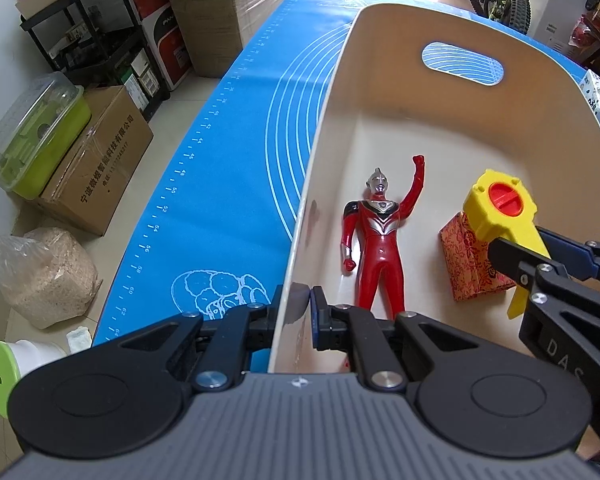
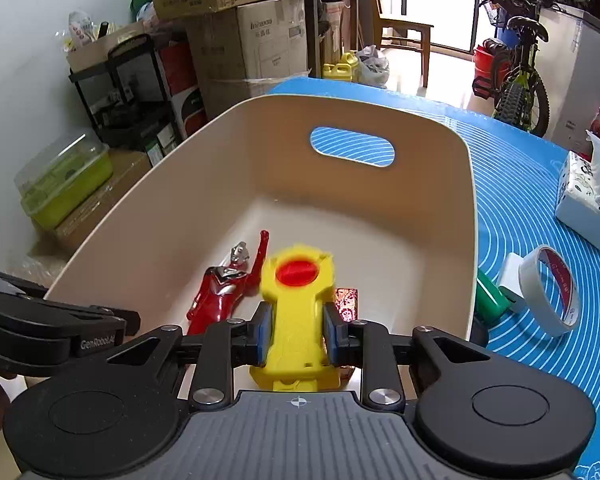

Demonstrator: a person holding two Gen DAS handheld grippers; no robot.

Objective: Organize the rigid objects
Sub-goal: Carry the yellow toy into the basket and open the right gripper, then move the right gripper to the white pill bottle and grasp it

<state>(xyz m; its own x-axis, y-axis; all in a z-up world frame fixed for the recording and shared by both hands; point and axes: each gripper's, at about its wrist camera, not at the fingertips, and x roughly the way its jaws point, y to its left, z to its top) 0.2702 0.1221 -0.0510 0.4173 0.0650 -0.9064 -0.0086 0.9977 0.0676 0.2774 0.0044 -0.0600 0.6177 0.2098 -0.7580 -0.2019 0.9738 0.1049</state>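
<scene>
A cream plastic bin (image 1: 340,92) (image 2: 440,216) stands on the blue mat. Inside it lie a red hero figure (image 1: 378,236) (image 2: 220,286) and a small red patterned box (image 1: 466,260) (image 2: 347,300). My left gripper (image 1: 296,314) is shut on the bin's left wall, one finger outside and one inside. My right gripper (image 2: 296,334) is shut on a yellow toy with a red round knob (image 2: 298,300) and holds it above the inside of the bin, over the patterned box. The toy also shows in the left wrist view (image 1: 500,204).
To the right of the bin on the mat (image 2: 540,184) lie a green cylinder (image 2: 490,298), a white tape roll (image 2: 550,292) and a tissue box (image 2: 588,196). Cardboard boxes (image 1: 96,168), a rack and a green container (image 1: 36,136) stand on the floor to the left.
</scene>
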